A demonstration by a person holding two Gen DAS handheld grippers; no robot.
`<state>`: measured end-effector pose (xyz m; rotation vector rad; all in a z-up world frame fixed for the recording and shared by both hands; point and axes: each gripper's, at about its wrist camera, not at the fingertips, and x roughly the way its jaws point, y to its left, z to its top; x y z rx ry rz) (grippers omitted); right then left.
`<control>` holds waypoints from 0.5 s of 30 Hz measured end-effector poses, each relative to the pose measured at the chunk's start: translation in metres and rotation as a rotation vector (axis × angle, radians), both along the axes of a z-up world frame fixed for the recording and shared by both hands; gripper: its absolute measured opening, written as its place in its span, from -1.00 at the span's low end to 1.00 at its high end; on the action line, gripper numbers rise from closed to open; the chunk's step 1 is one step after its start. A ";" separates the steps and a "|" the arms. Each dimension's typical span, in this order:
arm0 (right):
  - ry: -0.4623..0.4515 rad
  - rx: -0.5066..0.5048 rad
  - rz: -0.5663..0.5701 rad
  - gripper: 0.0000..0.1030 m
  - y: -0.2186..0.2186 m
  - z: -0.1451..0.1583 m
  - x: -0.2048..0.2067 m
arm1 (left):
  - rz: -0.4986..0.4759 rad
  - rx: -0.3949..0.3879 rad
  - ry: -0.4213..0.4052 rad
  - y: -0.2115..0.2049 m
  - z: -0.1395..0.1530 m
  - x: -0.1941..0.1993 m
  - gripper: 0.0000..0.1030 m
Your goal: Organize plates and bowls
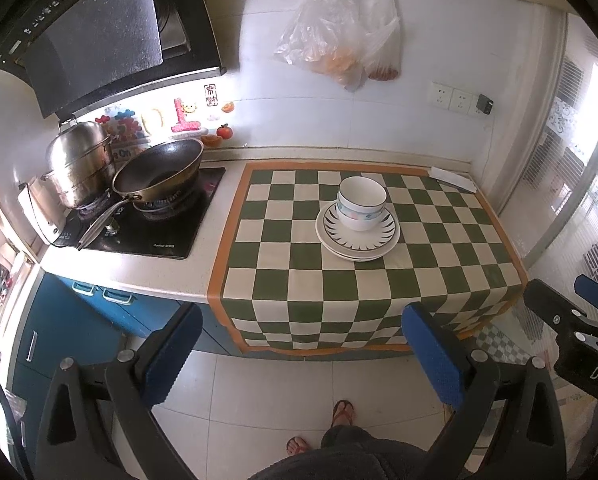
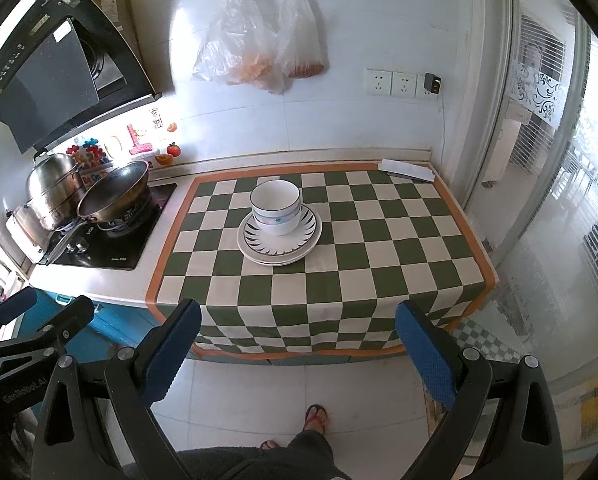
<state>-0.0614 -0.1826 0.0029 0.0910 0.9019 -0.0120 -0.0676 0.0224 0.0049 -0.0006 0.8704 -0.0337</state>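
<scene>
Both tongs, left tongs [image 1: 301, 338] and right tongs [image 2: 297, 334], hang wide and empty off the tabletop [image 2: 99, 280]; stacked bowls [image 2: 276, 207] sit on stacked plates [image 2: 280, 236] mid-checkered cloth [image 2: 379, 248], well right of the wok [image 2: 115, 194] and steel pot [image 2: 55, 190].

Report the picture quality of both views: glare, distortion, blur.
Left wrist view: strong fisheye bending of the checked cloth, blown-out glare under the range hood, stacked bowls sharp. Right wrist view: same bending, overexposed window, black vignette corners.
</scene>
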 end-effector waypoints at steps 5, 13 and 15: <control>0.004 -0.002 0.002 0.94 0.001 0.000 0.000 | -0.001 -0.002 -0.001 -0.001 0.000 -0.001 0.99; -0.002 -0.006 -0.007 0.94 0.002 -0.001 -0.004 | -0.011 0.000 -0.006 -0.003 0.002 0.001 0.99; -0.002 -0.006 -0.006 0.94 0.001 -0.001 -0.003 | -0.009 0.001 -0.006 -0.003 0.002 0.000 0.99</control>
